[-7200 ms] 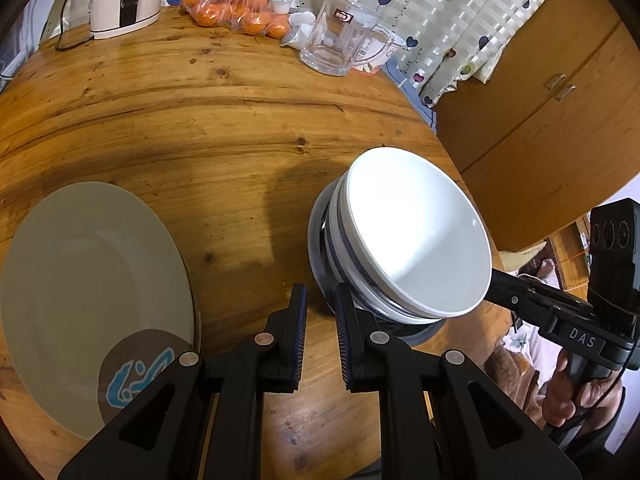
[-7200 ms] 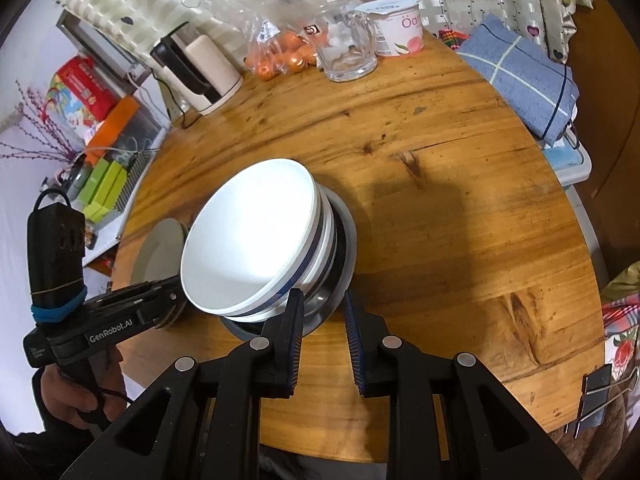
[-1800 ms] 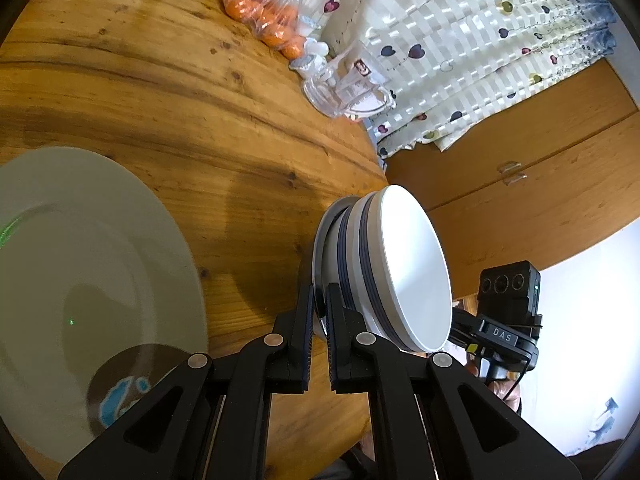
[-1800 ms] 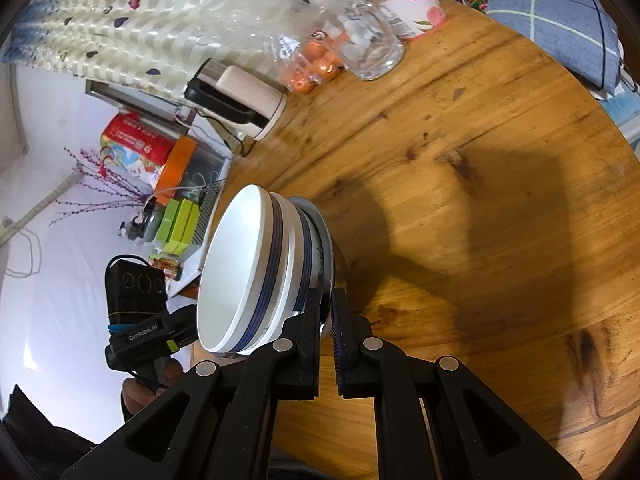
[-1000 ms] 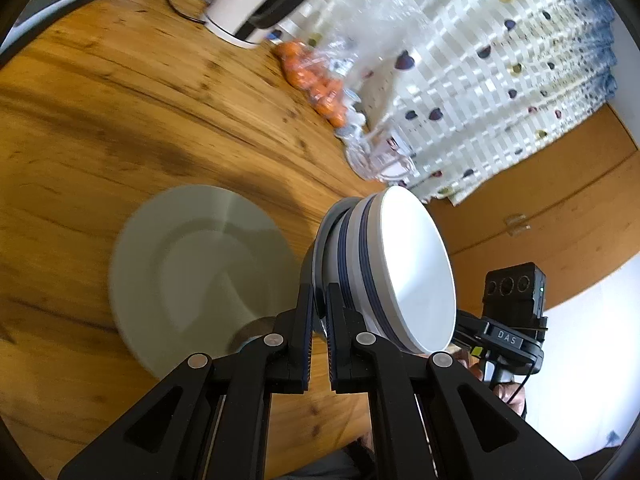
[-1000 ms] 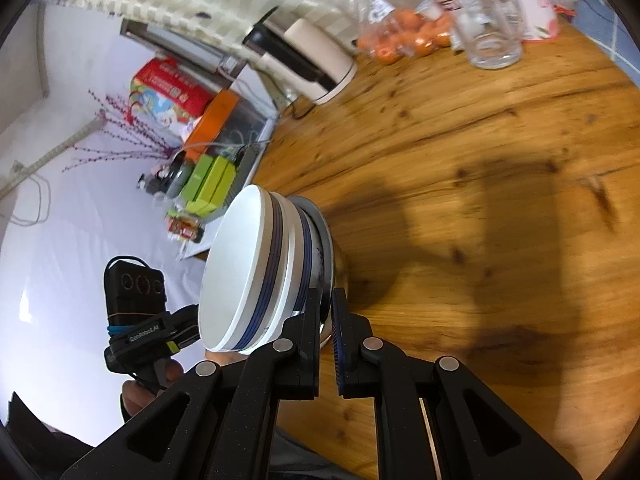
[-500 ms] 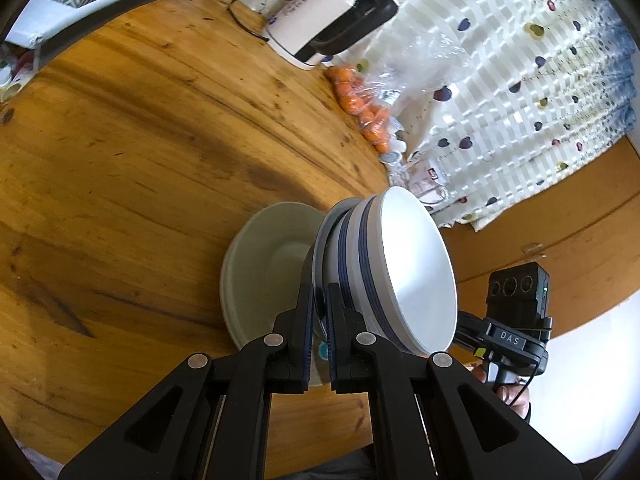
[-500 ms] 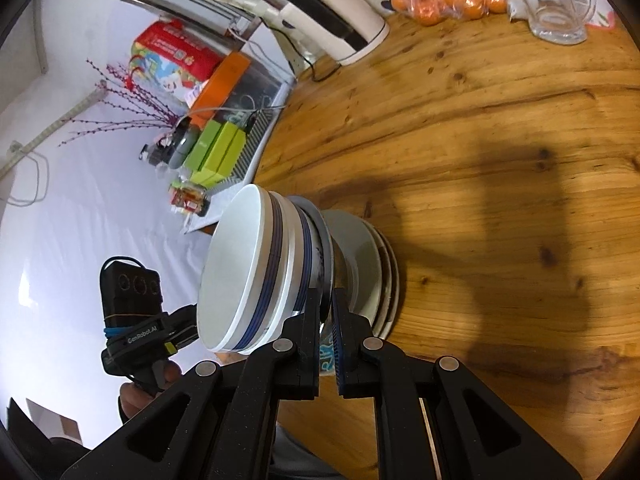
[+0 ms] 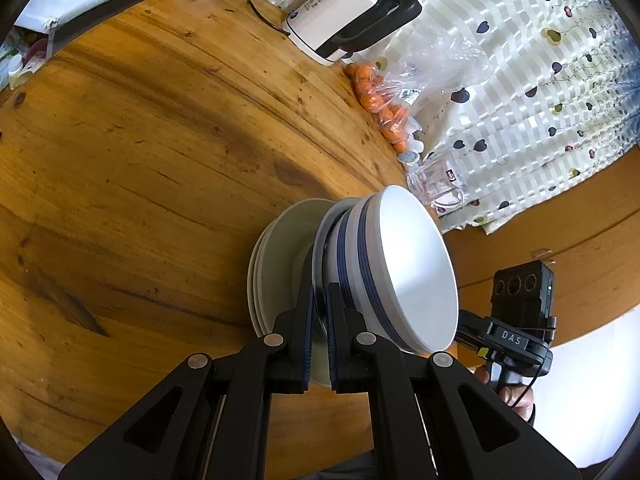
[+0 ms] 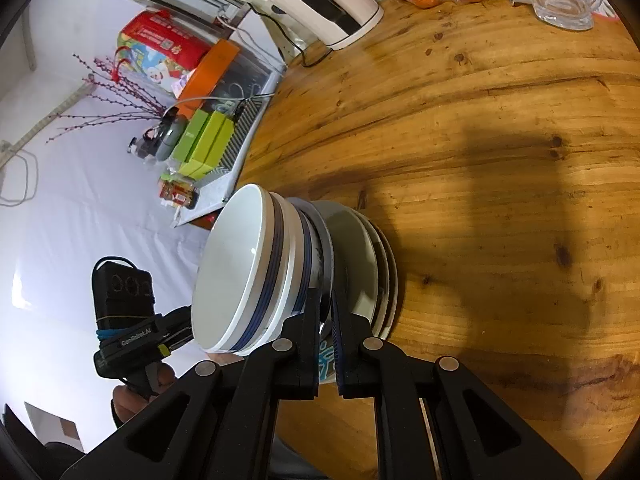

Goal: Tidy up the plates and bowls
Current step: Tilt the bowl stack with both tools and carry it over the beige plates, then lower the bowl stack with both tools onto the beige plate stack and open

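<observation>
White blue-banded nested bowls (image 9: 396, 272) on a grey dish hang over the pale plates (image 9: 280, 264) at six o'clock on the wooden bench (image 9: 140, 140). We clench both fingers (image 9: 318, 320) (image 10: 326, 320) on its rim; next, we judge, lower and release.

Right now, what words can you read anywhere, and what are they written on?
"DAS": on the right gripper, seen from the left wrist.
"GenRobot.AI": on the left gripper, seen from the right wrist.
Kettle label: print too small to read.
Red box on the side shelf: lettering blurred.
Glass jug logo: unreadable.
</observation>
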Action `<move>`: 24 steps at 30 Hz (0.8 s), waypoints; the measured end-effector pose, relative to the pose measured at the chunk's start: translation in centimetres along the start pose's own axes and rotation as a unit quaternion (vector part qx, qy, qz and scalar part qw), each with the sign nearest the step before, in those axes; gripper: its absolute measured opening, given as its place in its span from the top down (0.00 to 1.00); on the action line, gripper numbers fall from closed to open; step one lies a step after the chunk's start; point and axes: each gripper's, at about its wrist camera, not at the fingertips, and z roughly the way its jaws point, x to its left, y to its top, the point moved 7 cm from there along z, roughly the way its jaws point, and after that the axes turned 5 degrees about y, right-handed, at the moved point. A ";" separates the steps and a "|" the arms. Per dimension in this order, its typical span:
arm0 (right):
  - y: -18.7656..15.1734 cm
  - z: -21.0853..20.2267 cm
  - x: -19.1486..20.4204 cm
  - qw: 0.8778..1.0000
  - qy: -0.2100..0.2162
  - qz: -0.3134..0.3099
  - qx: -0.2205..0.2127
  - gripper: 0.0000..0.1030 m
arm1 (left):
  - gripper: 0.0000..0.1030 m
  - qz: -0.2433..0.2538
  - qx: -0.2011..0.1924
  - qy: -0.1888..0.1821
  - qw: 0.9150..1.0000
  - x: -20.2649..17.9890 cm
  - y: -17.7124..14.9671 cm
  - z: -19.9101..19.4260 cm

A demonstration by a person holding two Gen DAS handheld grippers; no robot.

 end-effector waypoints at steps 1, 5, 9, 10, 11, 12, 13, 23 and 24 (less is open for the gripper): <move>0.0 0.0 0.0 1.000 -0.002 -0.001 0.000 0.93 | 0.96 -0.001 0.000 0.001 1.000 0.0 0.1 0.0; 0.0 0.0 0.1 1.000 -0.007 -0.004 0.001 0.93 | 0.96 -0.003 0.000 0.002 1.000 0.1 -0.1 -0.1; 0.0 -0.1 0.1 1.000 -0.015 -0.009 0.003 0.92 | 0.96 -0.002 -0.001 0.004 1.000 0.0 0.0 -0.1; 0.0 -0.1 0.1 1.000 -0.019 -0.013 0.003 0.92 | 0.95 -0.002 -0.001 0.003 1.000 0.0 0.0 -0.1; 0.0 -0.1 0.2 1.000 -0.022 -0.017 0.003 0.91 | 0.95 -0.001 -0.001 0.004 1.000 0.0 0.0 -0.1; -0.1 -0.2 0.3 1.000 -0.024 -0.019 0.003 0.91 | 0.95 0.000 -0.002 0.005 1.000 0.0 0.0 -0.1; -0.1 -0.3 0.3 0.999 -0.026 -0.022 0.002 0.91 | 0.95 0.001 -0.003 0.004 1.000 0.0 0.0 -0.1; -1.2 -2.5 1.2 0.989 -0.121 -0.085 -0.023 0.84 | 0.95 0.049 -0.051 0.056 0.996 -0.3 0.0 -2.4; -1.5 -2.8 1.5 0.986 -0.134 -0.096 -0.027 0.80 | 0.95 0.056 -0.054 0.061 0.995 -0.6 0.0 -2.5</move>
